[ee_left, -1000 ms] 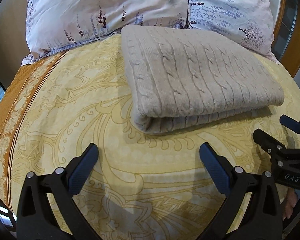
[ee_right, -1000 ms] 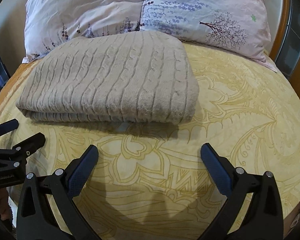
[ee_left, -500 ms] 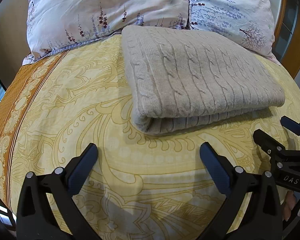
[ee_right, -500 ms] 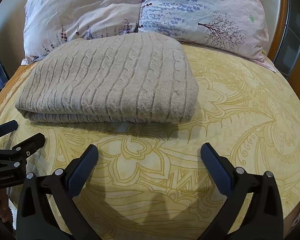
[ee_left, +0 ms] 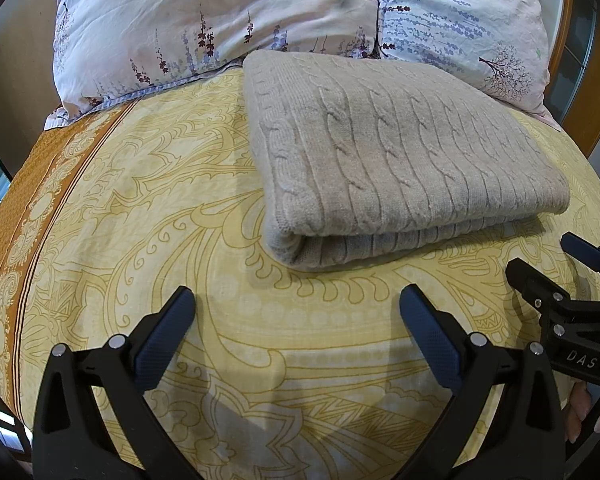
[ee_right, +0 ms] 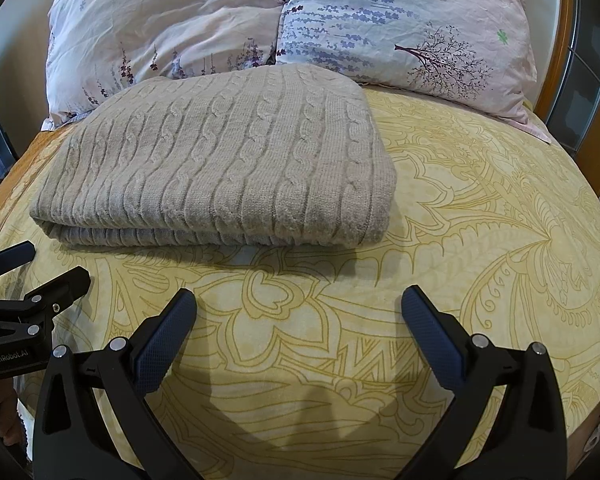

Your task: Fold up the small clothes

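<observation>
The folded beige cable-knit sweater point(ee_left: 404, 160) lies on the yellow patterned bedspread point(ee_left: 180, 200), toward the head edge of the bed, its far side touching or just meeting the two floral pillows point(ee_left: 220, 24); its thick folded edge faces the grippers, with bare bedspread between them and it.

The left wrist view shows the left gripper point(ee_left: 296, 320) with jaws spread wide and nothing between them, the blue pads point(ee_left: 162, 344) hovering over the bedspread near the foot side; only this view shows the orange-brown border strip point(ee_left: 16, 216) running along the left edge of the bed; at its right edge the right gripper point(ee_left: 556, 264) juts in, partly cut off, its two fingers apart.

The right wrist view shows the right gripper point(ee_right: 298, 320) likewise wide and empty; only here is the broad stretch of bedspread point(ee_right: 480, 220) right of the sweater point(ee_right: 228, 160) seen, and the second pillow point(ee_right: 412, 28) with its tree print in full; the left gripper point(ee_right: 40, 264) enters at the left edge, fingers apart, its body cut off.

A wooden bed frame point(ee_right: 560, 32) curves past the right corner in both views; what lies beyond it is probably a glazed panel, too distorted to make out; the sweater's lower layers are hidden under the top fold.
</observation>
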`<state>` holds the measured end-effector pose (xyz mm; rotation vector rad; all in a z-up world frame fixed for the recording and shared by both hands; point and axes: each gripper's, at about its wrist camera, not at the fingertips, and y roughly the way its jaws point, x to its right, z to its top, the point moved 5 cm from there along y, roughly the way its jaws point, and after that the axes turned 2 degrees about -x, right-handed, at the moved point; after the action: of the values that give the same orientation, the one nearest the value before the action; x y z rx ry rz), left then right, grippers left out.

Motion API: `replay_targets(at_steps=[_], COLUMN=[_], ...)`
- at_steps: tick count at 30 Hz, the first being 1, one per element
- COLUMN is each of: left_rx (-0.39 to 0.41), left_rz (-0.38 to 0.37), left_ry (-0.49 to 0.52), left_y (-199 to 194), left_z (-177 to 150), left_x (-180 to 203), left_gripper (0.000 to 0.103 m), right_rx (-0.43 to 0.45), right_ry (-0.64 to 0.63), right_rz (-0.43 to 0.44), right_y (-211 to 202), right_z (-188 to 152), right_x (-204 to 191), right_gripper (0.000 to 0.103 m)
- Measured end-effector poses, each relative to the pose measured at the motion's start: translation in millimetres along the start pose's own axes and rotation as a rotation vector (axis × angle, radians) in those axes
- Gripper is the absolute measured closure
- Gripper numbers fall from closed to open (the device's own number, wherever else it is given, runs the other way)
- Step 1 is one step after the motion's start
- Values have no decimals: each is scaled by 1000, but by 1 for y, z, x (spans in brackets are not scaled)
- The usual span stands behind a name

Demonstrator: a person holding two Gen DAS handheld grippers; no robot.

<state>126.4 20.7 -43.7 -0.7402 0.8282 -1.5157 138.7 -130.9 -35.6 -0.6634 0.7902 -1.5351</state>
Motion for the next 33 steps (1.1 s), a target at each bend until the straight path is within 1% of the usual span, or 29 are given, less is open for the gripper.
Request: replay_targets(at_steps=[33], left_rx=[-13], left_rz=[0], left_ry=[-4], left_y=[2], left_z=[-1], left_x=[-2], left_gripper=[2], right_rx=[-3], right_ry=[0], right_rz=[0], right_y=[0], right_z=[0], right_x=[0], right_gripper=[1])
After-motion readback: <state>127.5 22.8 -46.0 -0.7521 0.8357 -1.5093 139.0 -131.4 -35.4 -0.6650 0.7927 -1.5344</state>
